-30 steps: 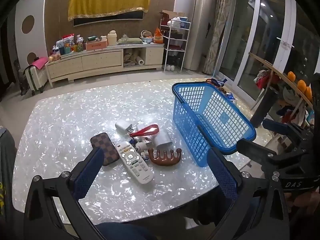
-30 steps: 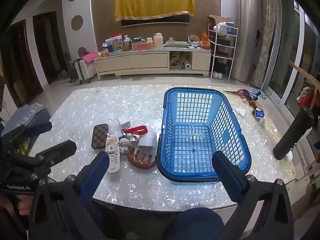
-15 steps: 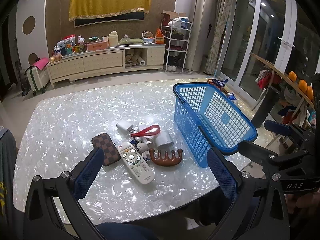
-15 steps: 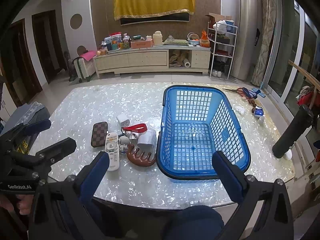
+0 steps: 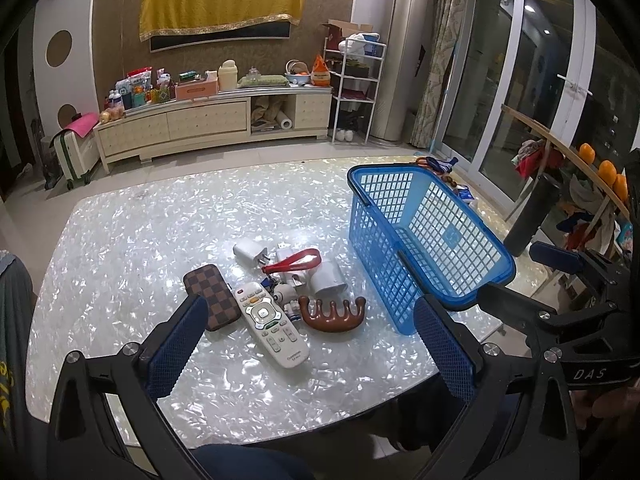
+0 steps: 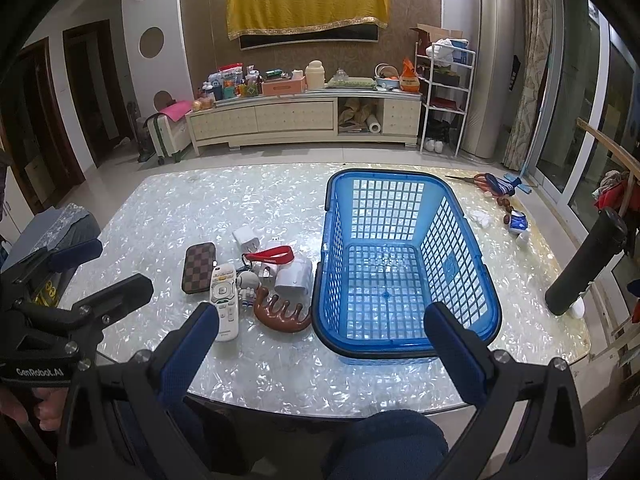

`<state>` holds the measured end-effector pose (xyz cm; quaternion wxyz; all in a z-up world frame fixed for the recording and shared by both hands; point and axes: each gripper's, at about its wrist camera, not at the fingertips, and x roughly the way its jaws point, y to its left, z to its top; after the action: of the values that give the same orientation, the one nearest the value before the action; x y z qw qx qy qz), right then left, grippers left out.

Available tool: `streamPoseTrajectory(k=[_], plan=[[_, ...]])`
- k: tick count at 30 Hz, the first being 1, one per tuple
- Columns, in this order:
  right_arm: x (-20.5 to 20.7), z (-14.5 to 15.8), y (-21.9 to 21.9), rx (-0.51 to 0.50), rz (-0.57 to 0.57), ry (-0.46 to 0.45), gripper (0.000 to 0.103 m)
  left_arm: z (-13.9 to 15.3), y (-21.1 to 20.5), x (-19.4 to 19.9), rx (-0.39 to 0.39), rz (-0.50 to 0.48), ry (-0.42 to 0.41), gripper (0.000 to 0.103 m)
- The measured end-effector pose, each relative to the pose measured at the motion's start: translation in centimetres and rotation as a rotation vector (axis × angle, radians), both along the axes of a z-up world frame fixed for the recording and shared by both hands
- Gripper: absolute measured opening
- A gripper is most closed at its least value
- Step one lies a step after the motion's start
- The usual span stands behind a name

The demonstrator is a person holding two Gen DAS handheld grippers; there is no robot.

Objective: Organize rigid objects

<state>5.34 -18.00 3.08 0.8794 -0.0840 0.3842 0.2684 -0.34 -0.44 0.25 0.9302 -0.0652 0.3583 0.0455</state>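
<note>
1. Both my tongs are spread wide and hold nothing: the left tongs [image 5: 312, 344] hang over the near edge of the counter [image 5: 140, 240] facing the pile, the right tongs [image 6: 320, 348] face the blue basket [image 6: 404, 344], which has nothing in it.
2. The things to sort lie in a tight cluster just left of the basket, some touching.
3. The white remote [image 5: 272, 324] looks light, stiff and smooth. I would pinch it across its narrow width near the middle, since its long ends stick out free.
4. The checkered case [image 5: 212, 298] lies flat beside the remote. It is likely slick-faced, so I would take it by the long edges.
5. The brown wooden massager [image 5: 332, 314] is hard and lumpy. The arched back should seat better than the prongs.
6. The white charger block [image 5: 328, 278] and white plug [image 5: 248, 250] are small, rigid and smooth. I would grip their flat sides, not the pins.
7. The red strap [image 5: 294, 262] is soft and joined to a small figurine keychain [image 6: 246, 284]. It may drag neighbours along.
</note>
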Motion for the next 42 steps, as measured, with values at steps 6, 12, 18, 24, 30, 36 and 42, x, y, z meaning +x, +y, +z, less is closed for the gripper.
streamPoseTrajectory(k=[6,12,18,24,30,36,42], plan=[[0.1,-0.1,0.0,-0.001,0.0,0.005,0.103,-0.1,0.3,-0.1,-0.011,0.005,0.007,0.103],[0.0,-0.1,0.0,-0.001,0.002,0.005,0.103,-0.2,0.5,0.0,-0.013,0.009,0.01,0.103],[0.0,-0.1,0.0,-0.003,0.003,0.005,0.103,-0.2,0.5,0.0,-0.012,0.007,0.012,0.103],[0.0,-0.1,0.0,-0.003,0.003,0.006,0.103,-0.3,0.5,0.0,-0.011,0.007,0.013,0.103],[0.0,-0.2,0.0,-0.003,0.001,0.008,0.103,-0.4,0.5,0.1,-0.018,0.011,0.018,0.103],[0.1,-0.2,0.0,-0.007,-0.001,0.011,0.103,-1.0,0.6,0.4,-0.03,0.026,0.034,0.103],[0.7,-0.3,0.1,-0.023,0.004,0.014,0.103,-2.0,1.5,1.5,-0.113,0.032,0.081,0.103]])
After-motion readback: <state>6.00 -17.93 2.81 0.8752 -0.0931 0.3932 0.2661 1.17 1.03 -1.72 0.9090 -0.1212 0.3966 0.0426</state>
